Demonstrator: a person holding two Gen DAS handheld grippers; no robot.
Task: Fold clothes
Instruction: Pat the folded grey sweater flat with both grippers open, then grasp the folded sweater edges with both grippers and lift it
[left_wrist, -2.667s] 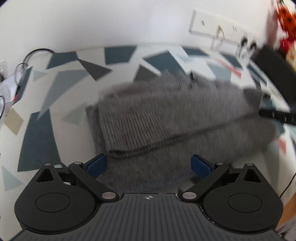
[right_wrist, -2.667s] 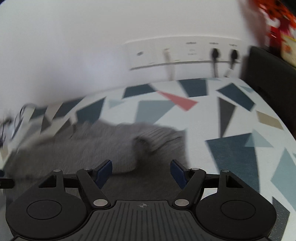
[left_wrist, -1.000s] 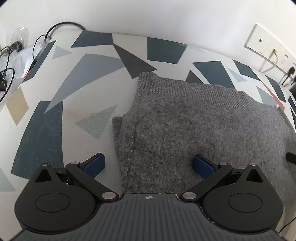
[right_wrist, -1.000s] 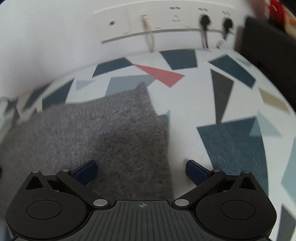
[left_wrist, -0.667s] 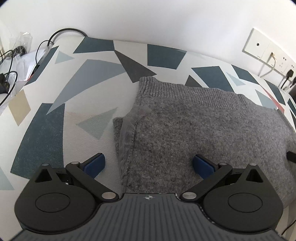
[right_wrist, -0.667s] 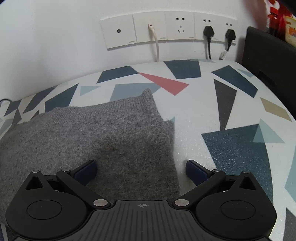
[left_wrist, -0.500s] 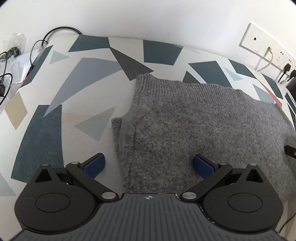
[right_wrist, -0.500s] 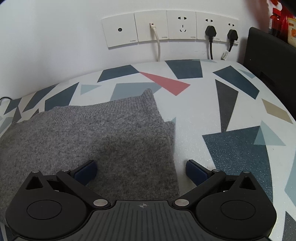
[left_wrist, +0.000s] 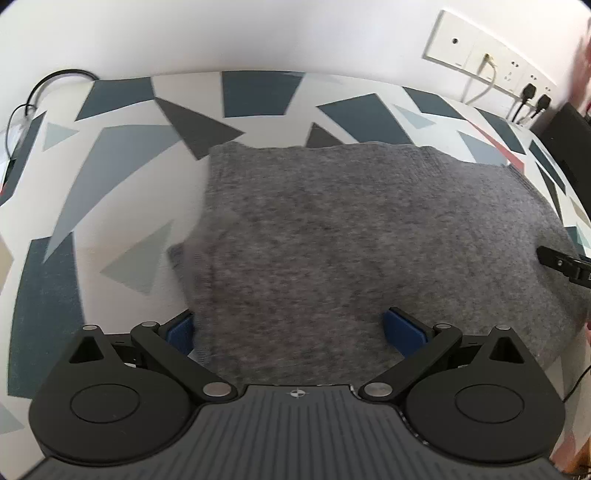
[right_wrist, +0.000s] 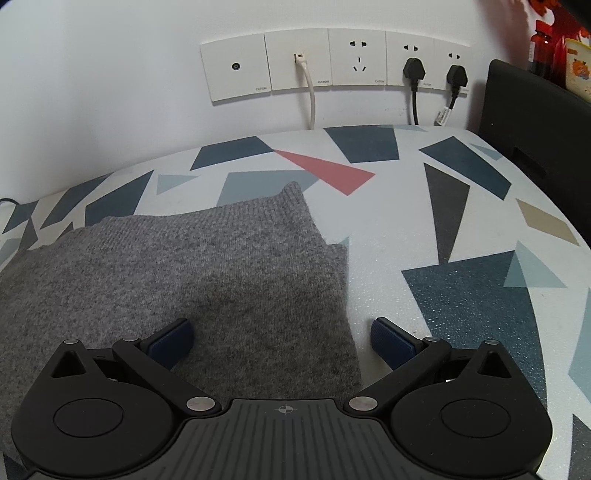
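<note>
Currently, the grey sweater (left_wrist: 351, 236) lies folded flat on the patterned tablecloth (right_wrist: 461, 229). The left gripper (left_wrist: 291, 328) hovers over the garment's left edge, fingers spread wide and holding nothing; that edge appears blurred. The right gripper (right_wrist: 280, 336) hovers over the garment's right edge, fingers likewise spread and empty. A wall socket panel (right_wrist: 332, 62) with black plugs (right_wrist: 413, 68) sits behind the table.
</note>
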